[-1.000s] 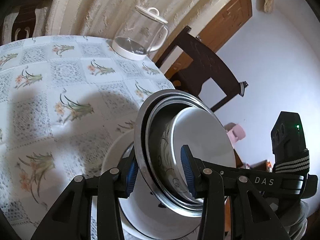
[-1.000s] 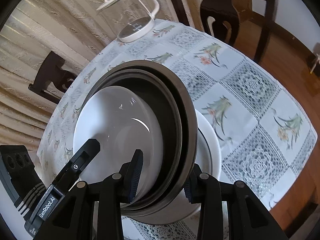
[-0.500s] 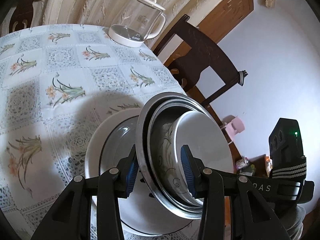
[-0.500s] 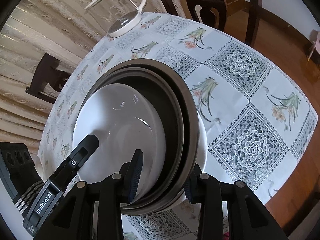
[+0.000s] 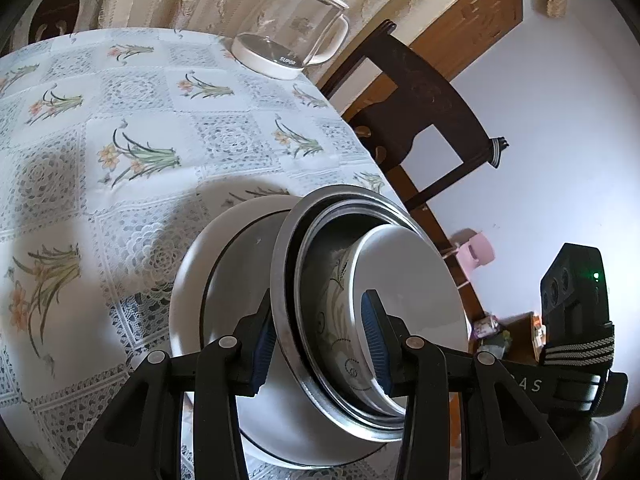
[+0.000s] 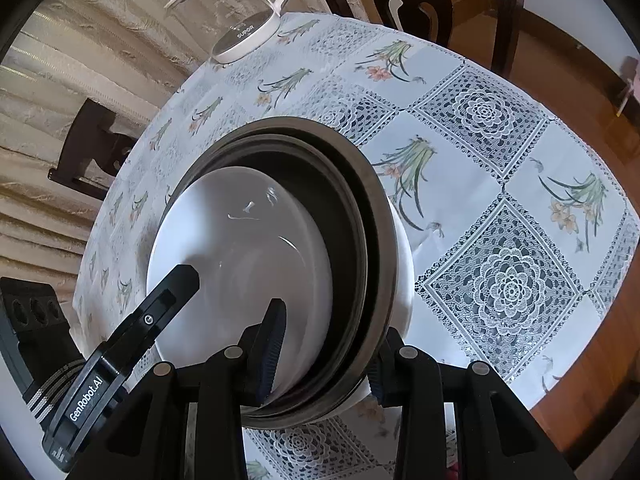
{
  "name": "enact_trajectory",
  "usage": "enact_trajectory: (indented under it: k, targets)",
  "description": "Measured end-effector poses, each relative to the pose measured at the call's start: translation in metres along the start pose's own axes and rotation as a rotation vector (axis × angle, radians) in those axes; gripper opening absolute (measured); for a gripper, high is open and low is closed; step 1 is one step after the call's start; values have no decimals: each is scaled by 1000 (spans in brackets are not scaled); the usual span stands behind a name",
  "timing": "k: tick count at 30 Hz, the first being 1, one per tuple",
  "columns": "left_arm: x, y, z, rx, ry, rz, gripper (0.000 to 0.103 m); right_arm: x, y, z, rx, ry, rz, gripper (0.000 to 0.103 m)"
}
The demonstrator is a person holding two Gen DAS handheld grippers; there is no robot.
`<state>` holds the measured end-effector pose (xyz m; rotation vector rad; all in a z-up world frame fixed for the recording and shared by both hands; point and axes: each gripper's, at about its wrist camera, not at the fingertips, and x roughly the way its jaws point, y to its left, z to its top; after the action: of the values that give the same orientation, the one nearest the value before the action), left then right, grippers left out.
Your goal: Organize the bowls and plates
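Two grippers — left gripper (image 5: 320, 336), right gripper (image 6: 324, 350) — we see both clamped on opposite rims of nested bowl stack (image 5: 372, 320), held tilted over white plate (image 5: 200, 280) on tablecloth (image 5: 132, 120); glass kettle (image 5: 292, 36) at 12 o'clock.

I count two grippers of mine, the left gripper (image 5: 320, 336) and the right gripper (image 6: 324, 348), each with two fingers. Between them sit four pieces of tableware: two metal dishes nested together, the outer metal dish (image 5: 280, 280) and the inner metal dish (image 5: 316, 248), one white bowl (image 6: 240, 248) with a flower pattern on its outside, and one white plate (image 5: 208, 280) beneath. On the one tablecloth (image 5: 120, 120) I see one glass kettle (image 5: 288, 28), and past the table I count two dark chairs (image 5: 420, 96).
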<state>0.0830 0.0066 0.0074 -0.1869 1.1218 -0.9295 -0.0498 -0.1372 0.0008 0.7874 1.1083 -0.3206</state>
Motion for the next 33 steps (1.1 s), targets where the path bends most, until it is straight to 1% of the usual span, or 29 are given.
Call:
enact_trajectory:
  k: [11,13,18,24,27,33]
  targets:
    - [3,4,-8,-3,17,31,42,2,2,0,-22,4,-3,40]
    - [-1,6,-12,14,5,27,42,3,4,-2,-33,6,3,40]
    - [-4,7,-14,27,-9,42,42,3,10,-9,-63,-3,-26,40]
    - [-5,1,-17,51,-11,57,42,2,8,-12,-57,-18,-38,40]
    - [-5,2,-17,42,-12,57,42,3,9,-11,-58,-16,-43,40]
    - [-6,0,-18,56,-27,49,51,1,7,-11,-59,-18,-28,41]
